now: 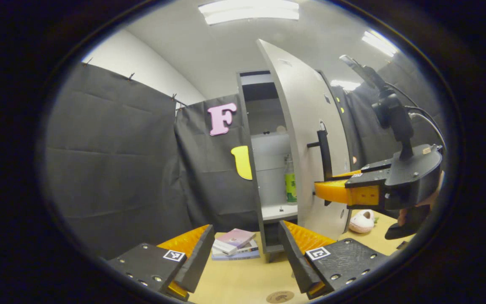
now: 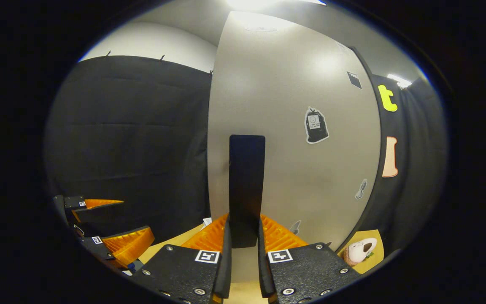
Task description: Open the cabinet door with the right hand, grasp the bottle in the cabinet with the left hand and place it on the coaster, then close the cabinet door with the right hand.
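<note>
The grey cabinet door (image 1: 306, 139) stands swung partly open, and its black bar handle (image 1: 324, 154) faces right. My right gripper (image 1: 331, 190) is shut on that handle; in the right gripper view the handle (image 2: 246, 185) runs up between the orange fingers (image 2: 209, 236), which press on it from both sides. Inside the cabinet a clear bottle with a green label (image 1: 290, 179) stands upright on a white shelf (image 1: 279, 211). My left gripper (image 1: 245, 242) is open in front of the cabinet, below the shelf, nothing between its fingers. A round brown coaster (image 1: 279, 297) lies on the wooden table near the front edge.
Several stacked books (image 1: 234, 244) lie on the table left of the cabinet base. A plush toy (image 1: 362, 221) sits on the table right of the door. Black cloth walls close off the back and the left. In the right gripper view, the left gripper (image 2: 108, 228) is low left.
</note>
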`<state>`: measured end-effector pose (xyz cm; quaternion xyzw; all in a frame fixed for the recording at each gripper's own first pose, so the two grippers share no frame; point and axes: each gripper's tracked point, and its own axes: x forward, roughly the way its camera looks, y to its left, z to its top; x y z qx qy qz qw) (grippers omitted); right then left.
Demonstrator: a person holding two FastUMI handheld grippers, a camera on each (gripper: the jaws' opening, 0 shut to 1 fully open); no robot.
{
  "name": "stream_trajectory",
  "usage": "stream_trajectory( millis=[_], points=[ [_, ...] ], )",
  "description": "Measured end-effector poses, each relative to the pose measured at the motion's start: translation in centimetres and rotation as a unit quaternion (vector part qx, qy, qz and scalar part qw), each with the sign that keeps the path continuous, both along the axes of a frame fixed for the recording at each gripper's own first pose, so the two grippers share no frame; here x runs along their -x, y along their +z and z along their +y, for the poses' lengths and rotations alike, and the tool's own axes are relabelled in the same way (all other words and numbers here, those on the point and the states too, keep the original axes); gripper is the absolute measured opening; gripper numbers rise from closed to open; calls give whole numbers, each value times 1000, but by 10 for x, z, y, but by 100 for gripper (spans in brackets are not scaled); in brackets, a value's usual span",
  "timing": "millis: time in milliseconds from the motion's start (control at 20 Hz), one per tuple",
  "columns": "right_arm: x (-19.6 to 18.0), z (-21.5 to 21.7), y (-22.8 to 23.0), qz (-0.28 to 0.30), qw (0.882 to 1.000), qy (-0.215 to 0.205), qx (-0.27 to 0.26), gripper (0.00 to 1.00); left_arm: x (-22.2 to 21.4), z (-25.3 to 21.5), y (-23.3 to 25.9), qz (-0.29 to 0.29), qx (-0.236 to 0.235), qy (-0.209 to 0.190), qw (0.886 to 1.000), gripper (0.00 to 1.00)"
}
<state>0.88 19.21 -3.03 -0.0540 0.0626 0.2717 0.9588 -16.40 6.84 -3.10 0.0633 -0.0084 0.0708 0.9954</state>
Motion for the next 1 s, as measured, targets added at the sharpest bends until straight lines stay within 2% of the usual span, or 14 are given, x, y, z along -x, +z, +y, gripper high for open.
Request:
stream_trajectory(
  millis=[200,250,350,400,750,800,850,900,1000],
  points=[
    [12,-15,1,14,1000,9,1,28,6,-47,7,-4,6,-8,1000,88],
    [15,-19,2,16,1000,12,-1,28,4,-59,4,1,10,-14,1000,92],
    [21,-29,4,17,1000,14,0,28,2,-79,-1,8,13,-21,1000,92],
    [24,-33,4,18,1000,12,0,28,0,-83,0,8,12,-24,1000,88],
    [33,-66,6,33,999,-6,-3,27,-11,-158,7,11,12,-58,998,88],
    [33,-71,5,38,999,-12,-2,27,-13,-168,5,11,12,-63,998,83],
    [35,-76,6,44,999,-18,-4,27,-15,-178,7,11,14,-67,998,83],
    [38,-81,3,49,999,-22,-8,27,-21,-179,5,11,16,-71,997,88],
    [41,-91,4,50,998,-31,-11,27,-22,-196,5,13,23,-71,997,88]
  ],
)
